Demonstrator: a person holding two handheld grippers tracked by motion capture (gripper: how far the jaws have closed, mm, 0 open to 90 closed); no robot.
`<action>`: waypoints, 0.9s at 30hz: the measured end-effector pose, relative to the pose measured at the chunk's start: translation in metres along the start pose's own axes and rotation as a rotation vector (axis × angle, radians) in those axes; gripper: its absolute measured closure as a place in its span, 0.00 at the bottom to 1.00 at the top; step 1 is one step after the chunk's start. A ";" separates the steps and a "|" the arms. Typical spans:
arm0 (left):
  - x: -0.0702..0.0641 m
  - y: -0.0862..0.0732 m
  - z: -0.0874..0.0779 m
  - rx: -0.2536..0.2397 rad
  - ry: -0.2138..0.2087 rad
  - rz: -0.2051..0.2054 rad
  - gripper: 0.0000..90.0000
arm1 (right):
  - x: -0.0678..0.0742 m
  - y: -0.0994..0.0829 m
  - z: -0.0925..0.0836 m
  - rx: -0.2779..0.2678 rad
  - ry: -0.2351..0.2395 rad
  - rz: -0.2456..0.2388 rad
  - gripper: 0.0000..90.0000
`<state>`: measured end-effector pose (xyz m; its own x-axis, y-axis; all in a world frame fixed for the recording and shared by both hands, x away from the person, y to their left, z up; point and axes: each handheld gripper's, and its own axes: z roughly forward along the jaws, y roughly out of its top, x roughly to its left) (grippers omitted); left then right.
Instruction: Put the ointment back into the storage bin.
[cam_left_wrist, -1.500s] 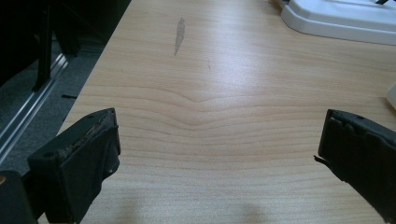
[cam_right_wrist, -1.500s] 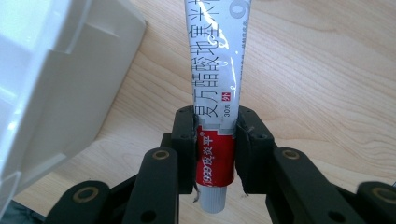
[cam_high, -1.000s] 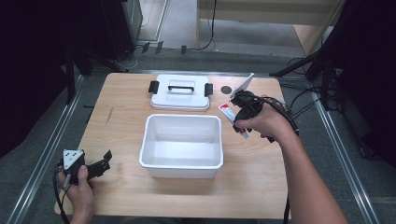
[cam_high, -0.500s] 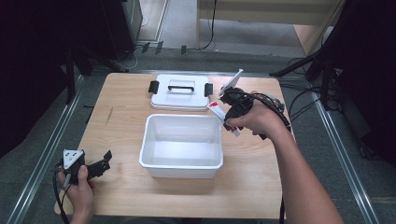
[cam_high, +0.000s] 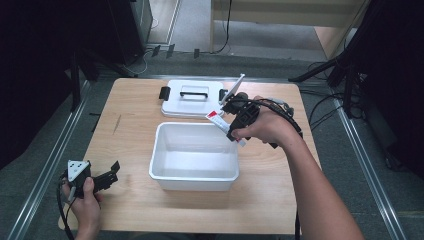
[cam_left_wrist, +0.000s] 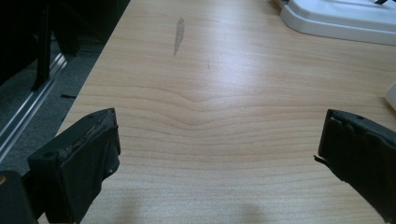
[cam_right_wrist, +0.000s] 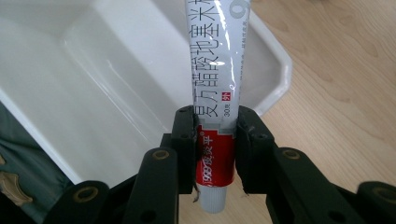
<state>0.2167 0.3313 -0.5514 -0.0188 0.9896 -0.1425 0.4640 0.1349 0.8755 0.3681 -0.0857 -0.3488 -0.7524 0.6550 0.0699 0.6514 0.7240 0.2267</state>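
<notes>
Right claw (cam_right_wrist: 215, 140) clenched on the ointment tube (cam_right_wrist: 217, 70), seemingly over the white bin (cam_high: 195, 150); next, lower and release; left claw (cam_left_wrist: 215, 158) gapes idle

In the right gripper view, the tube (cam_right_wrist: 217, 84) ran out past the top edge, its far end cut off, and its print was only partly readable. The white bin (cam_right_wrist: 93, 79) was cropped at top and left. In the left gripper view, the lid (cam_left_wrist: 341, 21) was cut by the top-right corner.
</notes>
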 end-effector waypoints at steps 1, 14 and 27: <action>0.000 0.000 0.000 -0.001 0.001 0.000 0.00 | 0.002 0.000 0.000 0.003 0.001 -0.016 0.81; 0.000 0.000 0.000 0.003 0.001 0.000 0.00 | 0.019 0.000 0.006 -0.030 0.039 -0.265 0.81; 0.000 0.000 0.000 0.004 -0.001 -0.003 0.00 | 0.030 -0.003 0.022 -0.024 0.069 -0.453 0.80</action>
<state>0.2170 0.3316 -0.5513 -0.0192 0.9892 -0.1455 0.4674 0.1375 0.8733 0.3464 -0.0634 -0.3691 -0.9661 0.2572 0.0226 0.2535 0.9283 0.2720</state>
